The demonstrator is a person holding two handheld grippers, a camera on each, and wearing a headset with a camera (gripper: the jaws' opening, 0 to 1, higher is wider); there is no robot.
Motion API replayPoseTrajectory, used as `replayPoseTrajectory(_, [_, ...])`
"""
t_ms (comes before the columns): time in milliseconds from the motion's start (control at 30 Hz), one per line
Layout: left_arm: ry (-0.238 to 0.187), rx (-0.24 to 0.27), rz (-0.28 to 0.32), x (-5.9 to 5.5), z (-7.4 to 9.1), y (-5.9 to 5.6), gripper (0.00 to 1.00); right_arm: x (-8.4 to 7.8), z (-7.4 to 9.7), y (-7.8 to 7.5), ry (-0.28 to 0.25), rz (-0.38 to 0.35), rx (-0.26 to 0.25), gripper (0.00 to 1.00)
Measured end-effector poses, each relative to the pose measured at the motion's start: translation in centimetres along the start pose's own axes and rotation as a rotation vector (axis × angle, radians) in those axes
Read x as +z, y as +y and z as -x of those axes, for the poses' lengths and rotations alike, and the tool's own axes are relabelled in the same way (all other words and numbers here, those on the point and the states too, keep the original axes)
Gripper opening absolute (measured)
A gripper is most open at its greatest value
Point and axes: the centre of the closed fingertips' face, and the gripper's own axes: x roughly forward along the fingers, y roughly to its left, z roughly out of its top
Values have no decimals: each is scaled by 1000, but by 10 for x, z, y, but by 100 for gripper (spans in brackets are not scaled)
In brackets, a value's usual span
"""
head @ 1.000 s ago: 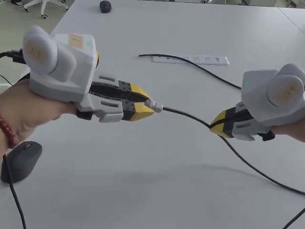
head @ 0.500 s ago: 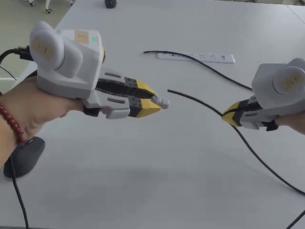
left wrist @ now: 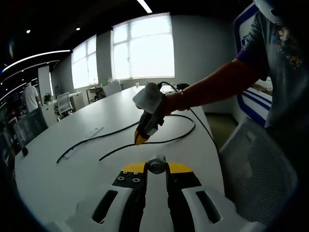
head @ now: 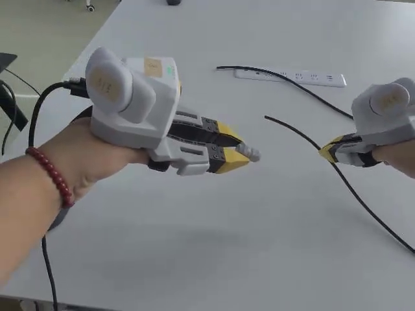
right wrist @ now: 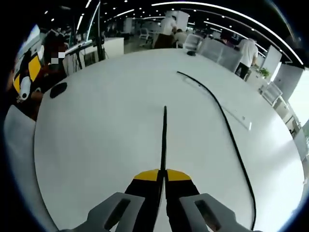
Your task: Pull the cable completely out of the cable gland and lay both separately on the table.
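Two pieces, one in each of my grippers: my left gripper (head: 238, 153) is clamped on the grey cable gland (head: 250, 153), which pokes out past its tips. My right gripper (head: 326, 153) pinches the black cable (head: 295, 133), whose free end juts ahead of its jaws above the white table (head: 194, 246). The sticker (head: 154, 65) on the left housing is too small to read.
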Motion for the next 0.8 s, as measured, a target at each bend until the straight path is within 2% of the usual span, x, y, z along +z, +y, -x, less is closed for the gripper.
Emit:
replayPoseTrajectory(33, [4,1,-3,-1,0,0,16,-3,-3,-1,18,8,-7,0])
replayPoseTrajectory(267, [11,12,-6,-2,3,0,16,-9,-18,2,51,-8,12,0])
replayPoseTrajectory(600, [11,25,7,-5,4,-2,16,-15,-22,6,71,8,25,0])
replayPoseTrajectory(800, [8,27,15,-5,6,-3,16,-16,-22,9,58,5,35,0])
